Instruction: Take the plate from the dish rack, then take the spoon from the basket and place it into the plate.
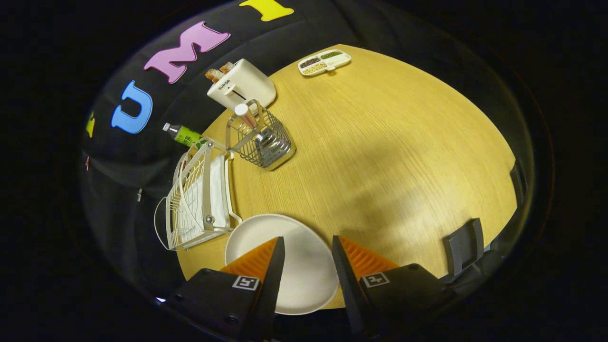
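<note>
Jaws apart, empty, angled down over plate [304,270] on table [380,156].

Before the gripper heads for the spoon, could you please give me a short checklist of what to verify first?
1. Plate out of the dish rack, flat on the table: ok.
2. Gripper open, holding nothing: ok.
3. Plate surface free to take the spoon: ok.
4. Spoon handle standing up out of the basket: ok.
5. Path across the table to the basket free: ok.
6. Spoon loose among the basket wires: cannot tell.
</note>
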{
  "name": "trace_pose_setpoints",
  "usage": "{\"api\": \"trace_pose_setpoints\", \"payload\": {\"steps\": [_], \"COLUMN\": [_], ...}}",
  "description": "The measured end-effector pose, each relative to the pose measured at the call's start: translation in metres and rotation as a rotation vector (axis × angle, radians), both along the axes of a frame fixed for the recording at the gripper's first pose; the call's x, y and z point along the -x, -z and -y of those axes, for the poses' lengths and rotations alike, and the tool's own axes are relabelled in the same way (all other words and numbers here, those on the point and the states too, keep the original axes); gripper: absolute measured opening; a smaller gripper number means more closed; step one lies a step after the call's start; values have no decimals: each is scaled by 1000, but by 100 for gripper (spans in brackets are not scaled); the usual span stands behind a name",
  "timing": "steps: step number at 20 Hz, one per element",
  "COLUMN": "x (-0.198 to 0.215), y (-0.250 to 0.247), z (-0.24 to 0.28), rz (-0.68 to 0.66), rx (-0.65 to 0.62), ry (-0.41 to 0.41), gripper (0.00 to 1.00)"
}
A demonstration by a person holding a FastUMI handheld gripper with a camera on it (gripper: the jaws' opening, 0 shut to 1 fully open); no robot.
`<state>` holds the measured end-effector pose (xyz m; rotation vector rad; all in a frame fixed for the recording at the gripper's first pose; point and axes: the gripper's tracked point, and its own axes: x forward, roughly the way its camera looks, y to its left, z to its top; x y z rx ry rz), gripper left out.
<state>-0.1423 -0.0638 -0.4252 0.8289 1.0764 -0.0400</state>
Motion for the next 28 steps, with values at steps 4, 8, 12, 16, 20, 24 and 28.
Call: {"api": "trace_pose_setpoints", "payload": {"steps": [4, 8, 12, 16, 20, 24, 28], "x": [-31, -71, -108, -132, -145, -151, -151], "y": [-46, -75, -74, -57, -44, -35, -45], "z": [14, 32, 36, 28, 21, 13, 10], "rz": [145, 274, 289, 262, 242, 212, 205], "rx": [75, 215, 315, 320, 309, 284, 268], "ry": [-29, -82, -152, -187, -199, -202, -177], "gripper": [76, 80, 81, 79, 76, 33, 15]}}
